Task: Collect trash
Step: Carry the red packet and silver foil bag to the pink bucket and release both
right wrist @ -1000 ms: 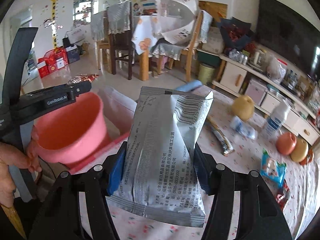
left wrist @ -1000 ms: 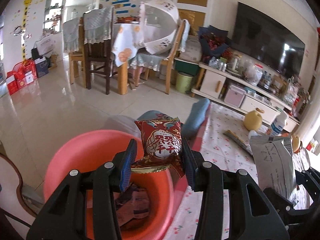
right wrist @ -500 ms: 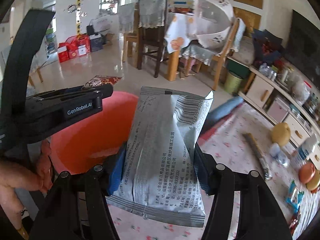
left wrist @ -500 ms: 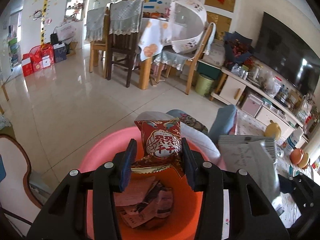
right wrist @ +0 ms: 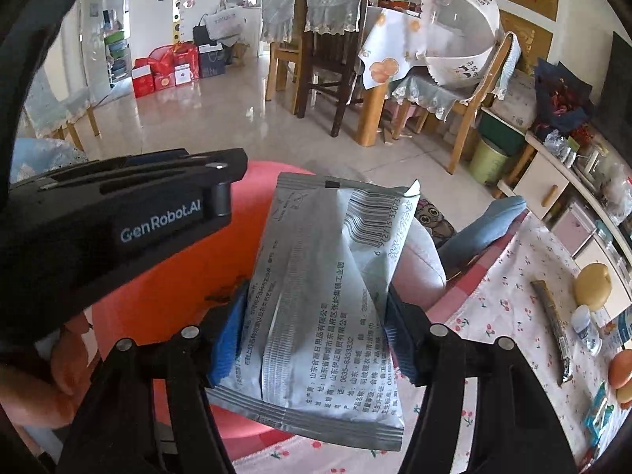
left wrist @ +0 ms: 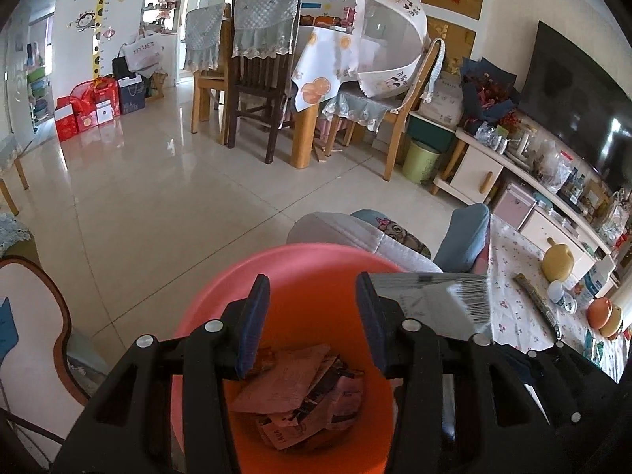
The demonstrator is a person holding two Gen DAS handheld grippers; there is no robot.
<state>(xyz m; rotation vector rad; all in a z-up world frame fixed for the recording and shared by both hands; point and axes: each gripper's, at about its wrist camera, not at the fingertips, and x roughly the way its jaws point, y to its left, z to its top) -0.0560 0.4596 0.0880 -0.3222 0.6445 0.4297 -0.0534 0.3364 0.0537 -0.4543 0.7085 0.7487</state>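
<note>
Left gripper spread wide, empty, over pink bin. Right gripper clamps silver pouch at bin's near rim. Risk: release short of the rim, pouch slides onto floral tablecloth.

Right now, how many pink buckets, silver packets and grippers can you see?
Pink bucket: 1
Silver packet: 1
Grippers: 2 (left gripper, jaws open over the bucket; right gripper, jaws shut on the silver packet)
Total: 4
</note>
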